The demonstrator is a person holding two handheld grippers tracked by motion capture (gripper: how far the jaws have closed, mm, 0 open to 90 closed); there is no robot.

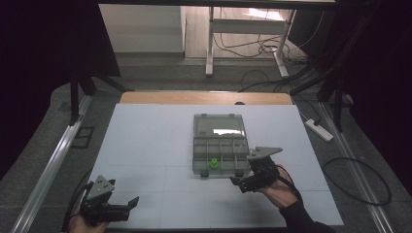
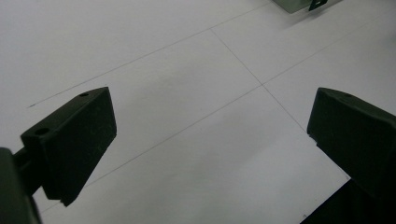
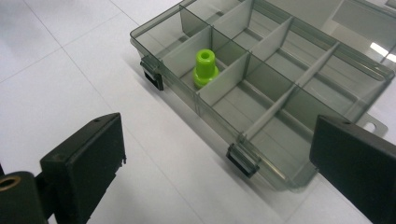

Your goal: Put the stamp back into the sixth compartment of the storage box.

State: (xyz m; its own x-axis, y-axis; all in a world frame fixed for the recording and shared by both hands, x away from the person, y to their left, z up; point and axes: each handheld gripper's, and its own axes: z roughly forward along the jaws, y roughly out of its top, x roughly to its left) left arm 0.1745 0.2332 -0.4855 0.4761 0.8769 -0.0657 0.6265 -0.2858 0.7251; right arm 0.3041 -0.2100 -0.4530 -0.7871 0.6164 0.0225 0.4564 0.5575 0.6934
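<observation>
On the white counter (image 1: pixel 145 145), near the middle: smoky grey compartment box (image 1: pixel 219 145), lid thrown open and lying flat on the far side, two rows of small cells exposed. In one near-row cell, second from the left end in the high view: a single bright green peg (image 1: pixel 213 163), upright, flared base down, narrower neck up, not touching the dividers as far as can be told. Remaining cells bare, going by the right gripper view, where the green peg (image 3: pixel 205 68) stands alone among grey dividers of the compartment box (image 3: pixel 299 135). Just beside the near right corner of the box: right gripper (image 1: pixel 241 186), jaws spread wide, nothing between them, pointed across the front wall with its two dark latches. Well apart at the near left corner of the counter: left gripper (image 1: pixel 131 204), likewise wide and empty, over bare surface. Step in hand, by judgement: peg already placed in its cell, right gripper freed and clear of the box. Next move, probably: either another piece to fetch or the lid to swing down; for the lid, a reach to the far edge, a gentle fold forward, then pressure at the front latches without jostling the peg.
</observation>
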